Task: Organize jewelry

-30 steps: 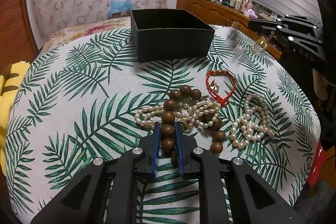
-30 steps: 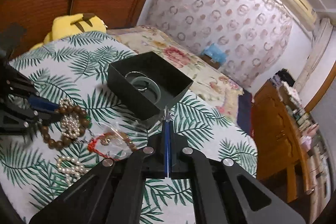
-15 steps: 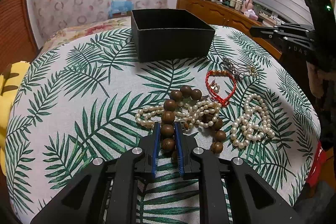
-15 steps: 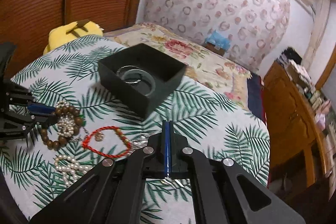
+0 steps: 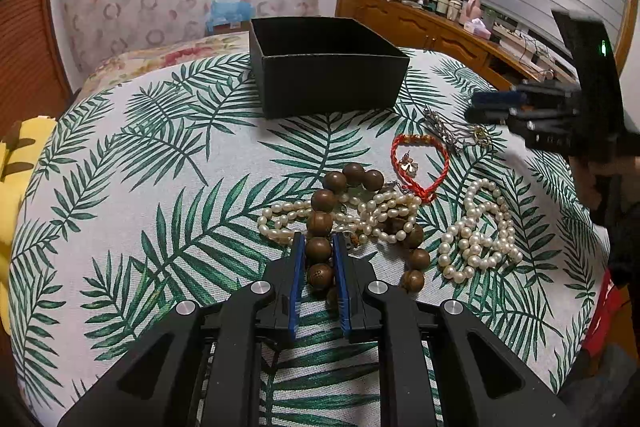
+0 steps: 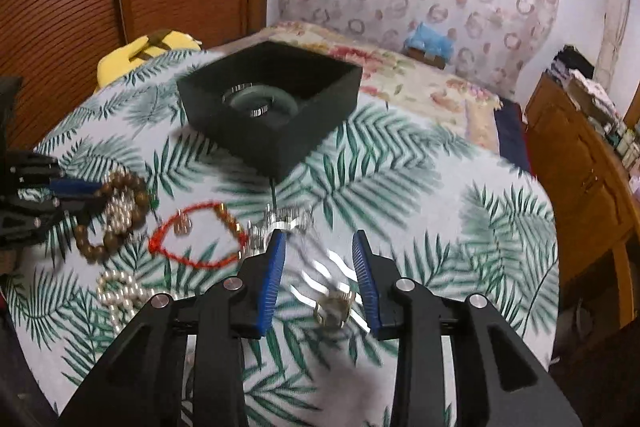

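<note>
So the left gripper (image 5: 317, 261) is clamping onto the wooden bead bracelet (image 5: 320, 223), with one brown bead sitting squeezed right between the two blue pads (image 5: 297, 275) and another bead just behind it, deeper in toward the gripper body. The rest of that bracelet is curling away far and to the right, lying tangled over a pearl strand (image 5: 360, 213) on the palm-leaf tablecloth (image 5: 140, 187). A second pile of pearls (image 5: 478, 235) is sitting off to the right, apart from the fingers.

The right gripper (image 6: 318, 269) is hanging with its fingers spread wide and gripping nothing. The silver chain (image 6: 288, 221) is lying just past the left fingertip, trailing back between the pads, and a small gold ring (image 6: 332, 309) is sitting down low between the fingers, closer to the right one. That part is motion-blurred, so I can't tell if anything is touching the pads.

The red cord bracelet (image 6: 196, 239) is lying to the left of the right gripper, near the chain. The black box (image 6: 276, 99) is sitting at the far side of the table with a glassy bangle (image 6: 260, 103) resting inside it
</note>
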`<act>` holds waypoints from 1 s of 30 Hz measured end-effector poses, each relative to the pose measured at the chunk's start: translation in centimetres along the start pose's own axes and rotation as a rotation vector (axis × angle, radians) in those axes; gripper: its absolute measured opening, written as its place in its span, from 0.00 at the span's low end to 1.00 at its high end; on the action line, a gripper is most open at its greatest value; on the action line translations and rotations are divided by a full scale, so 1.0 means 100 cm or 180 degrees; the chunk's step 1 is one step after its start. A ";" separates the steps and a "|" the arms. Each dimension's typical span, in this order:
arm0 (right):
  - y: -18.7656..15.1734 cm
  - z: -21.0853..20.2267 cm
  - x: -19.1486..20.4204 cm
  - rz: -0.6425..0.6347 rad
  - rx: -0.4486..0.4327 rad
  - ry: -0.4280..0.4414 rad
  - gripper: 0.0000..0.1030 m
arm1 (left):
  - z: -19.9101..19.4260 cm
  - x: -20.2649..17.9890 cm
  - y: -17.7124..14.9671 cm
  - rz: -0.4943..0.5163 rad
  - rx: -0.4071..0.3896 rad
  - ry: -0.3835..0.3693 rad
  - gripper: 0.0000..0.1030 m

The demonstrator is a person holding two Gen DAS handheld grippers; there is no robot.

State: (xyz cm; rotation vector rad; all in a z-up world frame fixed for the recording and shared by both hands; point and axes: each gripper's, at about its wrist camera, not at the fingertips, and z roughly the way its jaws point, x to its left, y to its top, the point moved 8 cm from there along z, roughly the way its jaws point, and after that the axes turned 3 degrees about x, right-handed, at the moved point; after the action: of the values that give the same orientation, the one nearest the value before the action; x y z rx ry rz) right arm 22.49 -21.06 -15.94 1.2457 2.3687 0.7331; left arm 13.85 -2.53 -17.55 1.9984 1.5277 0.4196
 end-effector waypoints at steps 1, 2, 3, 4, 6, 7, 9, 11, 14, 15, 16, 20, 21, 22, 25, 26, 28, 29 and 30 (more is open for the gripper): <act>-0.006 0.000 -0.002 0.0072 0.0009 0.0010 0.36 | 0.000 0.000 0.000 -0.0001 0.0000 -0.0001 0.12; -0.012 0.000 -0.003 0.0131 0.0026 0.0015 0.36 | 0.000 0.000 0.000 0.0000 0.0001 0.0000 0.12; -0.017 0.001 -0.004 0.0154 0.0035 0.0001 0.36 | 0.000 0.000 0.000 0.0002 0.0001 0.0002 0.12; -0.021 0.001 -0.006 0.0179 0.0043 -0.0004 0.36 | 0.000 0.000 0.000 0.0005 0.0001 0.0004 0.12; -0.028 0.004 -0.006 0.0252 0.0059 0.0015 0.33 | 0.000 0.000 0.000 0.0010 0.0001 0.0007 0.12; -0.029 0.004 -0.005 0.0261 0.0056 -0.0001 0.31 | 0.000 0.000 0.000 0.0010 0.0001 0.0008 0.12; -0.028 0.005 -0.006 0.0308 0.0027 -0.0029 0.30 | 0.000 0.000 0.000 0.0006 0.0001 0.0003 0.12; -0.026 0.005 -0.008 0.0363 0.0013 -0.0023 0.30 | 0.000 0.000 0.000 0.0007 0.0001 0.0004 0.12; -0.025 0.006 -0.008 0.0322 0.0020 -0.0068 0.22 | 0.000 0.000 0.000 0.0004 0.0001 0.0000 0.13; -0.026 0.005 -0.008 0.0288 0.0023 -0.0114 0.22 | 0.000 0.000 0.000 0.0004 0.0000 0.0000 0.13; -0.026 0.005 -0.008 0.0265 0.0024 -0.0138 0.21 | 0.000 0.000 0.000 0.0006 0.0000 0.0003 0.13; -0.028 -0.001 -0.010 0.0235 0.0005 -0.0179 0.19 | 0.000 0.000 0.000 0.0008 0.0001 0.0005 0.13; -0.028 -0.003 -0.012 0.0238 -0.0020 -0.0188 0.11 | 0.000 0.000 0.000 0.0007 0.0001 0.0004 0.13; -0.027 -0.006 -0.014 0.0249 -0.0039 -0.0200 0.10 | 0.000 0.000 0.000 0.0007 0.0001 0.0004 0.12; -0.026 -0.016 -0.018 0.0272 -0.0106 -0.0202 0.10 | 0.000 0.000 0.000 0.0012 0.0002 0.0011 0.13; -0.026 -0.017 -0.018 0.0259 -0.0112 -0.0206 0.10 | 0.000 0.000 0.000 0.0016 0.0002 0.0013 0.12; -0.026 -0.020 -0.018 0.0218 -0.0112 -0.0224 0.10 | 0.000 0.000 0.000 0.0017 0.0003 0.0012 0.13; -0.026 -0.021 -0.017 0.0214 -0.0120 -0.0222 0.10 | 0.000 0.000 0.000 0.0014 0.0003 0.0009 0.13; -0.025 -0.024 -0.016 0.0207 -0.0139 -0.0211 0.10 | 0.000 -0.001 0.000 0.0015 0.0003 0.0010 0.13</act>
State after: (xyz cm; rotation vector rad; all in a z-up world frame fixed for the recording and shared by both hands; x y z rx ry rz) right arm 20.46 -24.27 -15.41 1.3135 2.2568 0.7475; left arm 13.86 -2.59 -17.55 2.0033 1.5257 0.4242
